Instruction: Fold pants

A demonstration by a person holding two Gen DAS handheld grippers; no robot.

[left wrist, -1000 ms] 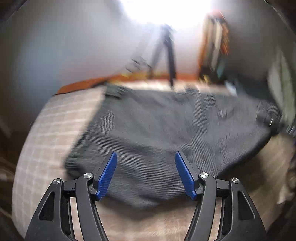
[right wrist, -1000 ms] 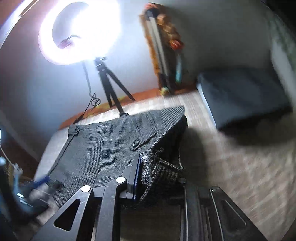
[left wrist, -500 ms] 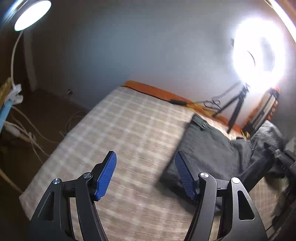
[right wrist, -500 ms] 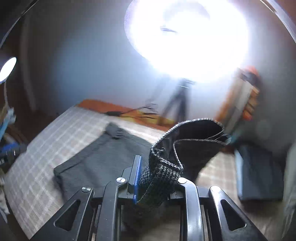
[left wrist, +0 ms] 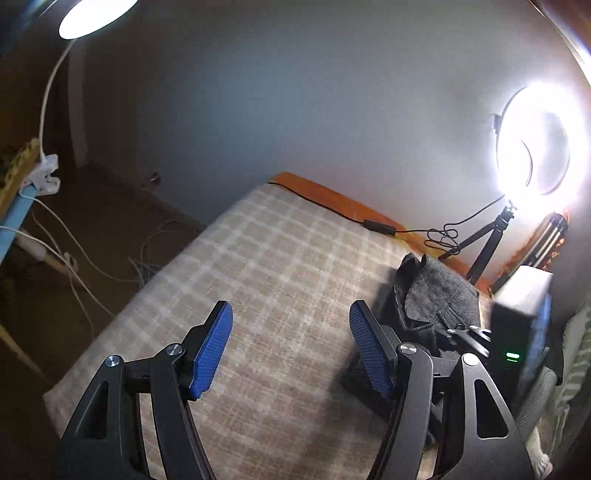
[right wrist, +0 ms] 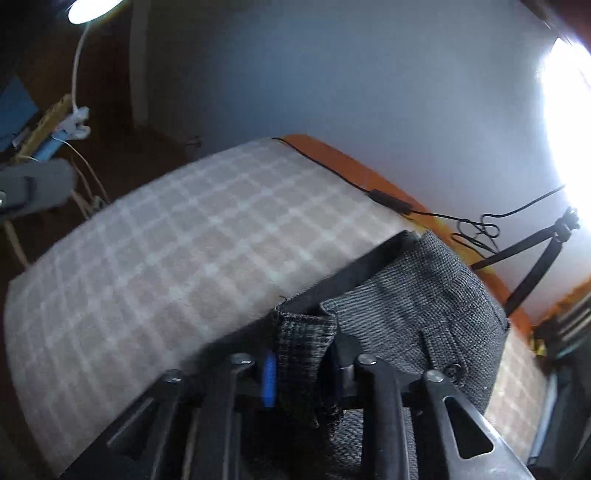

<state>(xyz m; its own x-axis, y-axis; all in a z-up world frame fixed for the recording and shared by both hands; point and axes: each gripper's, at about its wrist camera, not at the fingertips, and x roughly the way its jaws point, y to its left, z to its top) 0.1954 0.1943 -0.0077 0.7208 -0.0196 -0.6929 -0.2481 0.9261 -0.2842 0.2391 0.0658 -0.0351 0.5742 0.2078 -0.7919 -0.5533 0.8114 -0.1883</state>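
The soft, floppy pants [right wrist: 413, 295] bunch up on the bed [left wrist: 280, 280]. Right gripper [right wrist: 303, 373] pinches their edge; left gripper [left wrist: 290, 347] is wide apart, holding nothing.

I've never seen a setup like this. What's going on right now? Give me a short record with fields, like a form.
Surface: bed with checked cover
Garment: grey woven pants, bunched at the bed's right side
Right tongs: shut on a fold of the pants
Left tongs: open, holding nothing, above bare cover
Lighting: ring light on a tripod; clip lamp at upper left
Cable: black cord along the far bed edge
Fold state: not yet flat or neat
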